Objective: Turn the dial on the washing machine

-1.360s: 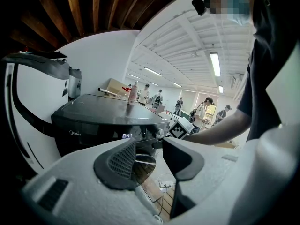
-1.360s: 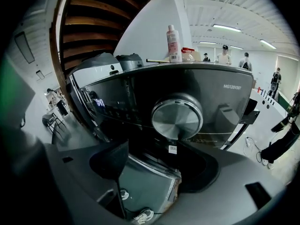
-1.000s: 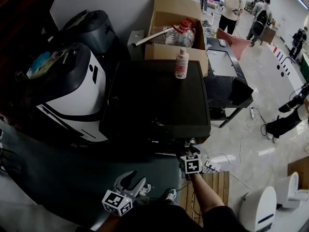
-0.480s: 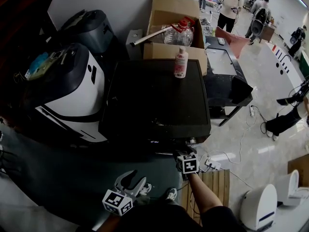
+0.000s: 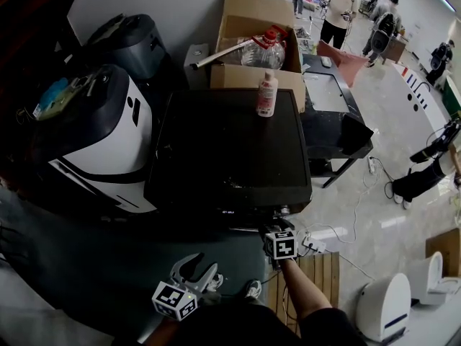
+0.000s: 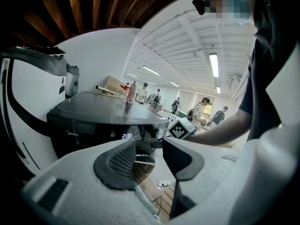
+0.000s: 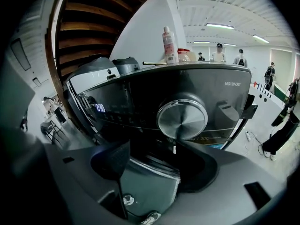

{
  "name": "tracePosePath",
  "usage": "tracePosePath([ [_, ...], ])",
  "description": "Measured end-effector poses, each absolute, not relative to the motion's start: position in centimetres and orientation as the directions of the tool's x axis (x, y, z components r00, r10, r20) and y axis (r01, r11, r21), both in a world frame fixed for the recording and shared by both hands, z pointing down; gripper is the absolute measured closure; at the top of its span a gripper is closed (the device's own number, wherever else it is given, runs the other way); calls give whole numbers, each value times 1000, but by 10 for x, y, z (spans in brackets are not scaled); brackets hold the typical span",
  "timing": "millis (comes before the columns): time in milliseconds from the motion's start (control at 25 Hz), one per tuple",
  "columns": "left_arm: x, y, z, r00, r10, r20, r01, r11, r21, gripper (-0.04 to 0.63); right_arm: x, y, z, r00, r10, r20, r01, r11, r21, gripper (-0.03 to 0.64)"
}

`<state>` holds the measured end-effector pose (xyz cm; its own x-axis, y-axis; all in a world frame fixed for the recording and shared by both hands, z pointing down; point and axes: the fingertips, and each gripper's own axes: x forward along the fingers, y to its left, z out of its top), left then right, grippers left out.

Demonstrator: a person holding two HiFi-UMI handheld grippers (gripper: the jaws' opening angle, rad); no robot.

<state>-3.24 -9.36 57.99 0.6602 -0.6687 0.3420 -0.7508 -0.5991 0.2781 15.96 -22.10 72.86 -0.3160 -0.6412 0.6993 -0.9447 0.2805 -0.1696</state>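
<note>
1. At the front panel of the washing machine: dial, silver, untouched.
2. Just short of it: right tongs, released, holding nothing.
3. Well back, lower left: left tongs, released, empty.

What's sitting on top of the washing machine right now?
One pink-labelled bottle stands upright near the back edge of the washing machine. The cardboard box behind hides whatever lies beyond it.
</note>
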Motion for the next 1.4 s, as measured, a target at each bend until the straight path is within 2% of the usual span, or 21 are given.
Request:
tracePosePath([
  [440,-31,-102,576,666,-664,339,-745,-604,282,420,192,-230,699,-194,-742,642,-980,183,-85,284],
  [840,-28,-107,577,679,-653,335,-734,-614,290,420,190,-236,700,-215,-727,653,-974,213,-84,281],
  [1400,-30,-112,576,678,-654,336,-735,-614,288,420,195,-232,702,-208,-722,660,-978,171,-120,288],
])
